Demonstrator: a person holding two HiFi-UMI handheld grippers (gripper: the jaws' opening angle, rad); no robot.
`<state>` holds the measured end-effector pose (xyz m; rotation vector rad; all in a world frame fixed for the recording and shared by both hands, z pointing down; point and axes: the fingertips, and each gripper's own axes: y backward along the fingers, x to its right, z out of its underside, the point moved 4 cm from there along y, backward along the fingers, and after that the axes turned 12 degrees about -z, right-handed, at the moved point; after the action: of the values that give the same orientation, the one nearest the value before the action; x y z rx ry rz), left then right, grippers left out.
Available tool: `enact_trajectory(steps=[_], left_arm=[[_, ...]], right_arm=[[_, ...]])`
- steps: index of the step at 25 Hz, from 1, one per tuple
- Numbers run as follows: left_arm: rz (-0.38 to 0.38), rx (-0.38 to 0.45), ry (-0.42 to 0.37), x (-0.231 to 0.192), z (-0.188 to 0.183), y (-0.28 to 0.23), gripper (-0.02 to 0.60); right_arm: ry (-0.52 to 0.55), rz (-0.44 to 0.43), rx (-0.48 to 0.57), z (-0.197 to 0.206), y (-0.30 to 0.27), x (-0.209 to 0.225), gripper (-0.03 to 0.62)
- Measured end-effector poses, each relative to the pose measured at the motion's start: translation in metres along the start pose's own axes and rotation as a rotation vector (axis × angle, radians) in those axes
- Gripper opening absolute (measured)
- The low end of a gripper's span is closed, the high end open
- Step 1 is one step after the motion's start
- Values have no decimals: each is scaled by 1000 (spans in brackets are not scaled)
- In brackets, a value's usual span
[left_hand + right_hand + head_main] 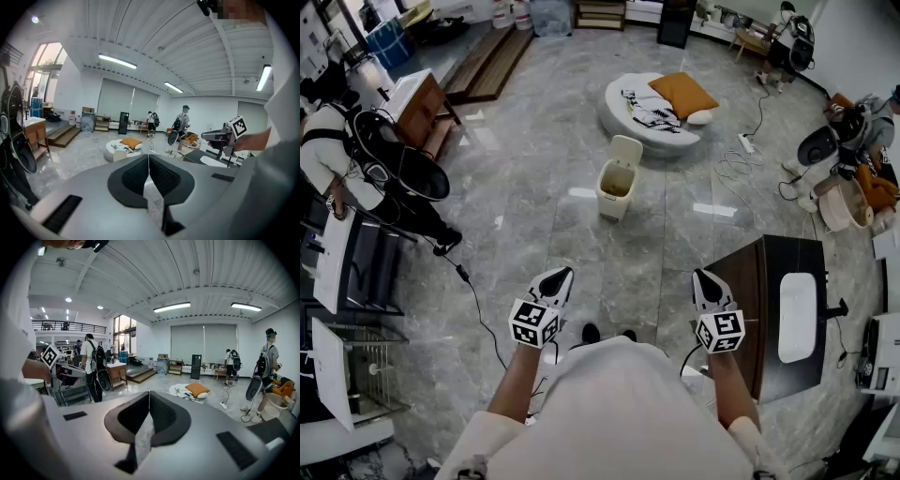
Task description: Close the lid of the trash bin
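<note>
The cream trash bin (617, 180) stands on the grey marble floor well ahead of me, its lid tipped up and open at the back. In the left gripper view only its top (120, 154) shows, just past the jaws. My left gripper (564, 274) is held low and near my body, jaws shut with nothing between them (149, 158). My right gripper (701, 277) hangs level with it on the right, also shut and empty (149, 395). Both point toward the bin and are far from it. In the right gripper view the bin is hidden.
A round white cushion (649, 114) with an orange pillow (682, 93) lies behind the bin. A dark cabinet (769, 281) stands close on my right. A person (342, 164) stands left, another (853, 131) far right. Cables (473, 292) trail on the floor.
</note>
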<state>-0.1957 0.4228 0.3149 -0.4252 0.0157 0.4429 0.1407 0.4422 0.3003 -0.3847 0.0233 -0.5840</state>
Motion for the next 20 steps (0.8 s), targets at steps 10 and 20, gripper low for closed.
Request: enact_trajectory(steps=[10, 20], left_arm=[[5, 1, 9, -8, 4, 1, 18], [28, -6, 11, -23, 8, -3, 18]], right_arm=[[7, 6, 2, -2, -5, -6, 29], [7, 24, -16, -1, -15, -18, 31]])
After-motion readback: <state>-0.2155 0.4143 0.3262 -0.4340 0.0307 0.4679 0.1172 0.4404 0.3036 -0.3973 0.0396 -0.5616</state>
